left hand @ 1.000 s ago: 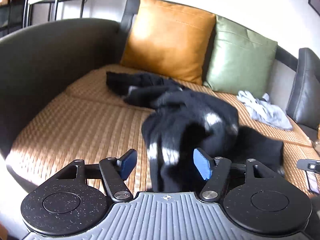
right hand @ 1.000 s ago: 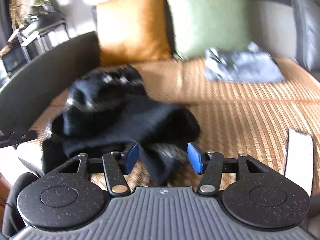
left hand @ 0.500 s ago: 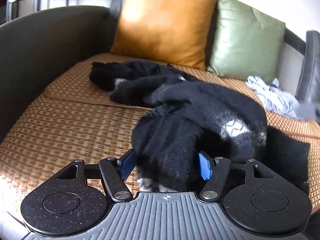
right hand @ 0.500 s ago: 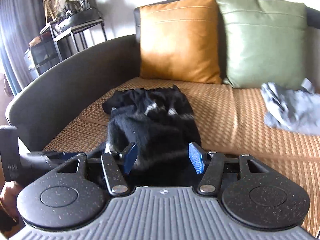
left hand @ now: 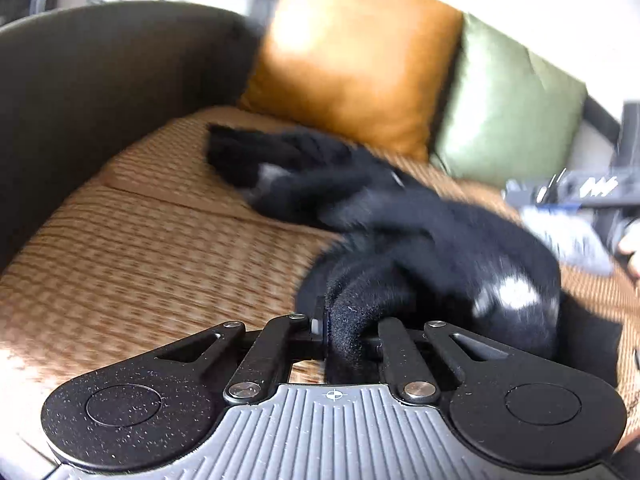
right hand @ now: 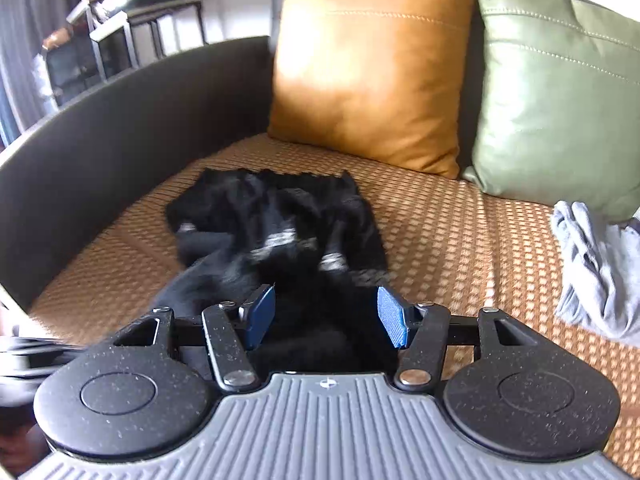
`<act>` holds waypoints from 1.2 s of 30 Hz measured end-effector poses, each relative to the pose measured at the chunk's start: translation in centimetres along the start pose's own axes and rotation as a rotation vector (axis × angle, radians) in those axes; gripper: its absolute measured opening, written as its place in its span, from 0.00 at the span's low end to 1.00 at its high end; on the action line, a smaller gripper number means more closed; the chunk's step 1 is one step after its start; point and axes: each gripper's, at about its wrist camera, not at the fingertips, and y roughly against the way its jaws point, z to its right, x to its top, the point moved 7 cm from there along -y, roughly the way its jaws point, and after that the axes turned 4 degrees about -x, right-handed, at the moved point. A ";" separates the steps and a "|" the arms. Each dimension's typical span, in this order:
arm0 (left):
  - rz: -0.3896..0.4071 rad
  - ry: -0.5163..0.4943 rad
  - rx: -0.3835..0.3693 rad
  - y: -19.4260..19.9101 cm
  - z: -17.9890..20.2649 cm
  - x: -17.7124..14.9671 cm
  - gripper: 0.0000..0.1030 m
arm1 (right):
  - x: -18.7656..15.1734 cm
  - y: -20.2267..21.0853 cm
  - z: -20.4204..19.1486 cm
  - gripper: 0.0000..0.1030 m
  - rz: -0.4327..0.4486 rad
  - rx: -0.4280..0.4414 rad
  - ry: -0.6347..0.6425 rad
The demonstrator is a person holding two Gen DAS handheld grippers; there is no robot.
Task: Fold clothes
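A black fuzzy garment with white marks (left hand: 400,232) lies crumpled on the woven sofa seat (left hand: 140,248), stretching from near the orange cushion toward me. My left gripper (left hand: 346,330) is shut on a bunched edge of it at the near end. In the right wrist view the same garment (right hand: 280,224) lies spread ahead, and my right gripper (right hand: 326,318) is open with its blue pads on either side of the near fabric, not pinching it. The right gripper also shows blurred at the right edge of the left wrist view (left hand: 580,192).
An orange cushion (right hand: 372,64) and a green cushion (right hand: 560,92) lean on the sofa back. A crumpled grey garment (right hand: 596,272) lies on the seat at the right. The dark curved armrest (right hand: 120,128) bounds the left side. Shelving (right hand: 120,36) stands behind it.
My left gripper has closed on the black garment's near edge. My right gripper has swung left and lower over the garment, staying open. The garment has shifted and stretched out.
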 end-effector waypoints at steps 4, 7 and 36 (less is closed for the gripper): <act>0.069 0.080 0.081 3.0 -3.9 1.1 0.01 | 0.5 -3.5 0.8 0.59 -0.051 -0.028 -0.021; 0.117 0.165 0.183 5.1 -7.6 1.2 0.01 | 0.5 -5.5 1.2 0.59 -0.082 -0.035 -0.048; 0.331 0.492 0.770 12.1 -17.0 -0.3 0.01 | -3.3 -10.6 4.5 0.62 -0.217 -0.021 -0.176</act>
